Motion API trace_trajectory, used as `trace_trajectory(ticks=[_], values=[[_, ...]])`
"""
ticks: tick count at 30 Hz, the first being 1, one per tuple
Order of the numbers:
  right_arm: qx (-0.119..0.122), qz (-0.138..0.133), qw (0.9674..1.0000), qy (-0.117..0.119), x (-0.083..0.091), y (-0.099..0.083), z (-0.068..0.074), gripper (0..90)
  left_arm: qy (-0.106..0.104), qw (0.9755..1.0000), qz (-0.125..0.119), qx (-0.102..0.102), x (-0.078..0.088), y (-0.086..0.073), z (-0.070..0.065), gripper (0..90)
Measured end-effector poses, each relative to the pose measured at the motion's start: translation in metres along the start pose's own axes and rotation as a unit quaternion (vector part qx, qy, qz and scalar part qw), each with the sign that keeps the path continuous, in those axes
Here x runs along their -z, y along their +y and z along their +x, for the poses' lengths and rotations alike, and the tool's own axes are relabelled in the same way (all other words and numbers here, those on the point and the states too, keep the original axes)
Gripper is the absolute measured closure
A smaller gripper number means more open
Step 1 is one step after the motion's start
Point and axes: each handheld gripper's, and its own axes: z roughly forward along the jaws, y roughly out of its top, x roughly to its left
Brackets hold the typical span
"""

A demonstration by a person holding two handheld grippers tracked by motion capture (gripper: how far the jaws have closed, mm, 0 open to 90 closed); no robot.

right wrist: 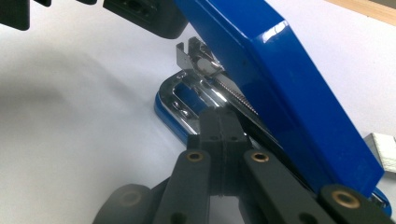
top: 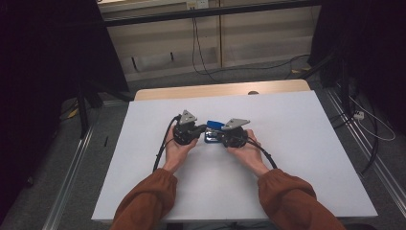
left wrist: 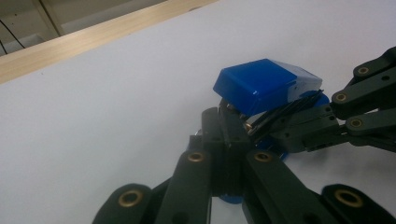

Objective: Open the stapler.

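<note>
Blue stapler [top: 213, 130] mid-table between left gripper [top: 198, 129] and right gripper [top: 221, 136], cover swung up, both jaw pairs pressed together inside the exposed mechanism; magazine apparently open, any refilling and closing still ahead.

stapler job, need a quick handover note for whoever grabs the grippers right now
Left gripper: jaws shut, tips at one end of the blue stapler; what they pinch is hard to tell.
Right gripper: jaws shut, tips inside the stapler by its chrome staple channel.
Stapler: mid-table on the white table, base down, blue top lifted and tilted open. A small block of staples lies beside it.
Done: stapler opened.
Left: probably loading the staples and closing the top.
</note>
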Motion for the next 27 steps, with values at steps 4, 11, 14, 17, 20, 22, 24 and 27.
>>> trace_trajectory(ticks=[4,11,14,17,20,22,24,27], values=[[0.000,0.002,1.0000,0.001,0.0004,0.0001,-0.0004,90.0,-0.003,1.0000,-0.003,0.004,0.0008,0.0025,-0.0004,90.0],[-0.005,0.001,1.0000,0.005,0.0003,0.0001,-0.0016,90.0,-0.003,0.9999,-0.011,0.009,0.0011,0.0057,-0.0009,90.0],[-0.006,0.001,1.0000,0.005,0.0003,0.0000,-0.0015,90.0,-0.004,0.9999,-0.013,0.008,0.0011,0.0064,-0.0010,90.0],[-0.004,-0.001,1.0000,0.004,0.0000,-0.0002,-0.0013,90.0,-0.004,0.9999,-0.014,0.007,0.0013,0.0073,-0.0013,90.0],[0.005,-0.001,0.9999,0.011,-0.0004,0.0001,-0.0013,90.0,-0.004,0.9998,-0.016,0.007,0.0015,0.0085,-0.0020,90.0],[0.010,-0.002,0.9999,0.010,-0.0005,0.0000,-0.0007,90.0,-0.002,0.9998,-0.019,0.008,0.0011,0.0088,-0.0024,90.0],[0.007,-0.002,0.9999,0.012,-0.0005,0.0001,-0.0016,90.0,-0.002,0.9998,-0.020,0.009,0.0009,0.0091,-0.0022,90.0],[0.007,-0.001,0.9999,0.012,-0.0004,0.0004,-0.0013,90.0,-0.003,0.9997,-0.021,0.012,0.0011,0.0100,-0.0027,90.0]])
